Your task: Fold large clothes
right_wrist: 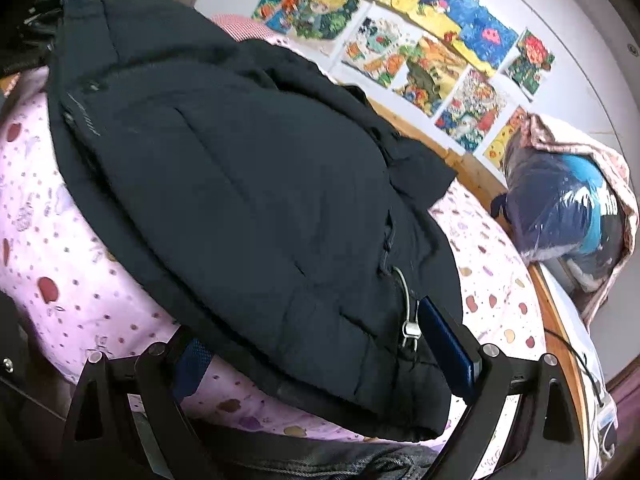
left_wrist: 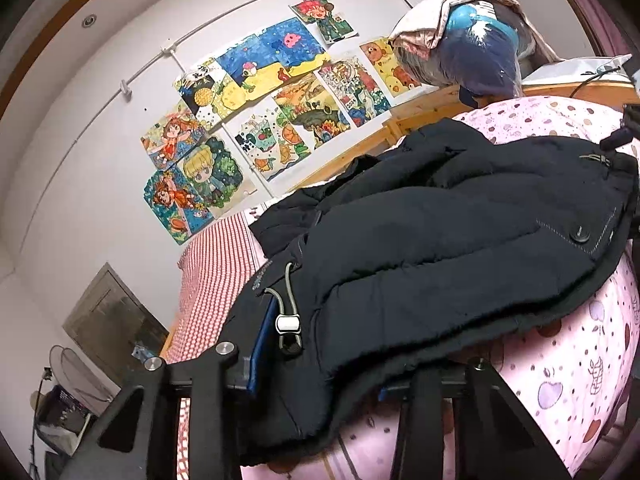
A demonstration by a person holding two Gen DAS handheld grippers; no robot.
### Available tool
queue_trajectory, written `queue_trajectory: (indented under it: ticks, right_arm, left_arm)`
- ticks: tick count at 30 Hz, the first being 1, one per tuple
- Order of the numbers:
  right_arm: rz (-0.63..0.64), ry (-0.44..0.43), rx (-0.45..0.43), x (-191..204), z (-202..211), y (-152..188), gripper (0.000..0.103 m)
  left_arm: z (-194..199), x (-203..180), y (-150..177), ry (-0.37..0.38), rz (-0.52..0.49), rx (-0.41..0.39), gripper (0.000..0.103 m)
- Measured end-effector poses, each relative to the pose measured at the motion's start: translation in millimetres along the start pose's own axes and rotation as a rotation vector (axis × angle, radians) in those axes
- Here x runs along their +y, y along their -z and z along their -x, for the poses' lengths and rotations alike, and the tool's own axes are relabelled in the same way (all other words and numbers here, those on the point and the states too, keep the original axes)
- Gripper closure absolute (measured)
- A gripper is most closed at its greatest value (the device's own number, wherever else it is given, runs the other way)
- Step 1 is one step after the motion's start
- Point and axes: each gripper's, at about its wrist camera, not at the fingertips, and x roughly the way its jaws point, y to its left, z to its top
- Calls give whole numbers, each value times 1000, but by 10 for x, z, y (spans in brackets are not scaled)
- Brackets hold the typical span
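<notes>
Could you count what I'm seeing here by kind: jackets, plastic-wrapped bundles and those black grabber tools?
Jackets: 1, the dark padded jacket
Bundles: 1, the plastic-wrapped bundle
Grabber tools: 2, the left gripper and the right gripper
Total: 4

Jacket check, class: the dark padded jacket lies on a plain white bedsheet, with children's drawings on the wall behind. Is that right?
Not quite. The jacket lies on a pink bedsheet printed with apples and dots, as the left wrist view shows. The drawings are indeed on the wall behind.

jacket (left_wrist: 440,232) hides both claws' fingertips (grip unclear).
</notes>
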Motion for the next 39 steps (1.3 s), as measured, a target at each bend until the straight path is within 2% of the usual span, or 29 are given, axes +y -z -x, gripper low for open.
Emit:
queue_trajectory:
  ticks: [1, 3, 5, 7, 9, 12, 14, 18, 21, 30, 35, 39]
  right_arm:
    - [-15, 3, 8, -23, -10, 0, 12]
    - [-54, 1, -1, -83, 29, -3, 32]
    - [-77, -1, -19, -127, 74, -2, 38]
    - [-92, 5, -50, -163, 103, 6, 53]
    - [-119, 3, -81, -187, 139, -8, 74]
    - [-161, 25, -133, -219, 204, -44, 89]
    - [-184, 32, -176, -264, 273, -53, 94]
    - [-210, 70, -272, -378, 520, -80, 97]
    - [-254, 90, -339, -508, 757, -83, 98]
    - [-292, 131, -465, -668, 1472, -13, 98]
    - [-325, 97, -514, -721, 1827, 28, 98]
    - [-349, 39, -526, -845, 1893, -22, 98]
  left_arm:
    - [1, 3, -13, 1, -3, -3, 66]
    - [4, 10, -33, 3, -1, -9, 66]
    - [7, 7, -45, 4, 1, -7, 68]
    - [13, 4, -54, 11, 6, -4, 71]
    - [26, 2, -65, 24, 10, 1, 76]
    - [77, 18, -96, 28, 21, -7, 81]
    - [131, 31, -130, 25, 28, -26, 85]
    - [311, 81, -220, 12, 47, -78, 91]
    - [505, 129, -290, 6, 61, -112, 92]
    - [1246, 305, -473, 10, 54, -195, 92]
    - [1551, 372, -506, 18, 55, -216, 93]
    - [1581, 411, -534, 24, 52, -215, 93]
